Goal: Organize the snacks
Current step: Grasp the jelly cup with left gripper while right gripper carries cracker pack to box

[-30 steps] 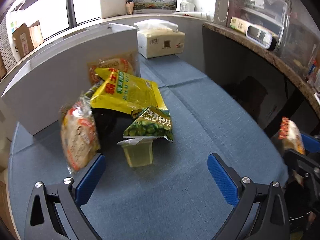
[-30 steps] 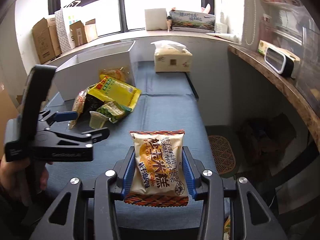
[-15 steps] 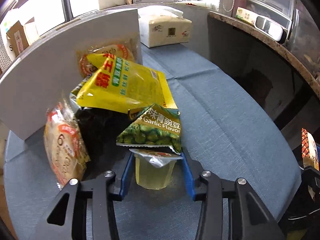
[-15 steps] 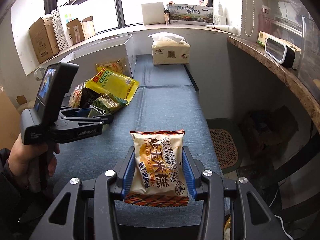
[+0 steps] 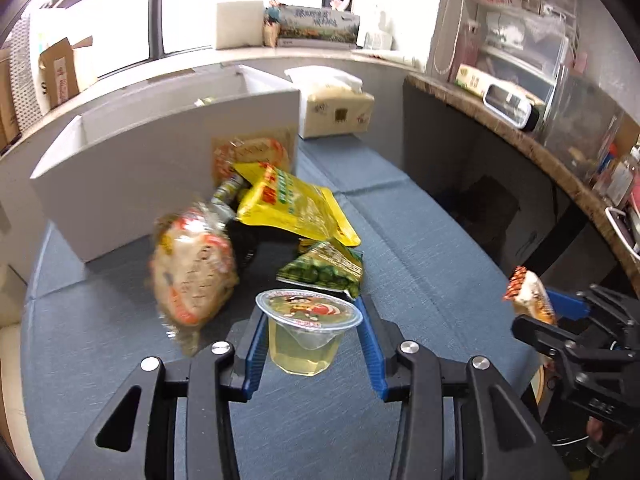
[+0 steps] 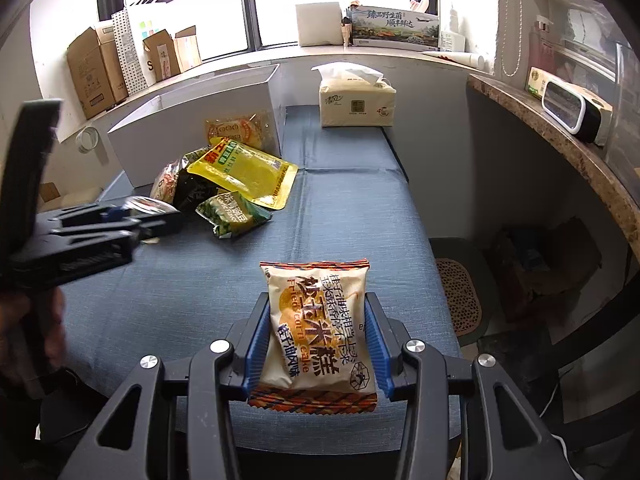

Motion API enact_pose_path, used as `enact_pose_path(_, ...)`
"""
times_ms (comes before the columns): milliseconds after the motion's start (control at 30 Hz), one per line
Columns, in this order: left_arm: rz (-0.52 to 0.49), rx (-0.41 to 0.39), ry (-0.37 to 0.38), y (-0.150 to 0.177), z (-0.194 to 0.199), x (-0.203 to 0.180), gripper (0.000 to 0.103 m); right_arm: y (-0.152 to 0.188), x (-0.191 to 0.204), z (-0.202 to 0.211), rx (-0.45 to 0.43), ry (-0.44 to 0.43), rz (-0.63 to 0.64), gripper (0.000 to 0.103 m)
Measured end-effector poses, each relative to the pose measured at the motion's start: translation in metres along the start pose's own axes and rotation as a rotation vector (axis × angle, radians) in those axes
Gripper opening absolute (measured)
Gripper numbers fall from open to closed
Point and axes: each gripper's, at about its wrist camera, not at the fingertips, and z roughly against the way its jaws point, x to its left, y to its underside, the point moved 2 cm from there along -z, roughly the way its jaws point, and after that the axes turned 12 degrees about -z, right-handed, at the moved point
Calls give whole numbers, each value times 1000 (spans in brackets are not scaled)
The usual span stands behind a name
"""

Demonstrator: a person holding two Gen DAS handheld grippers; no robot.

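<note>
My left gripper (image 5: 310, 346) is shut on a clear jelly cup (image 5: 306, 340) with a printed lid and holds it above the blue cloth. Beyond it lie a green pea packet (image 5: 324, 272), a yellow bag (image 5: 294, 204) and an orange-white cracker pack (image 5: 192, 272), in front of a white box (image 5: 160, 172). My right gripper (image 6: 318, 344) is shut on a fried corn cake packet (image 6: 320, 332), held over the table's near edge. The right gripper also shows in the left wrist view (image 5: 560, 320); the left one shows at the left in the right wrist view (image 6: 120, 228).
A tissue pack (image 6: 356, 100) stands at the far end of the blue table (image 6: 352, 208). A stone counter (image 6: 560, 148) with a white clock (image 6: 572, 108) runs along the right. Cardboard boxes (image 6: 100, 68) stand on the window sill.
My left gripper reached into the pile, closed on the jelly cup and lifted it back away from the snacks. The right gripper kept hold of its packet, nearly still.
</note>
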Motion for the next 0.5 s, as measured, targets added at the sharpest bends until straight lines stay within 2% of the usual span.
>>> enact_pose_path(100,27,-39,-10,4,29,15,46,0,9,0,0,-21,10,48)
enact_pose_path(300,70,-95,-70,-1,57,53,46,-12,40,-3,-13,-96,52,48)
enact_pose_path(500,110,-140,-150,-22,76,106,46,-50,82,-5,-70,-194,102,48)
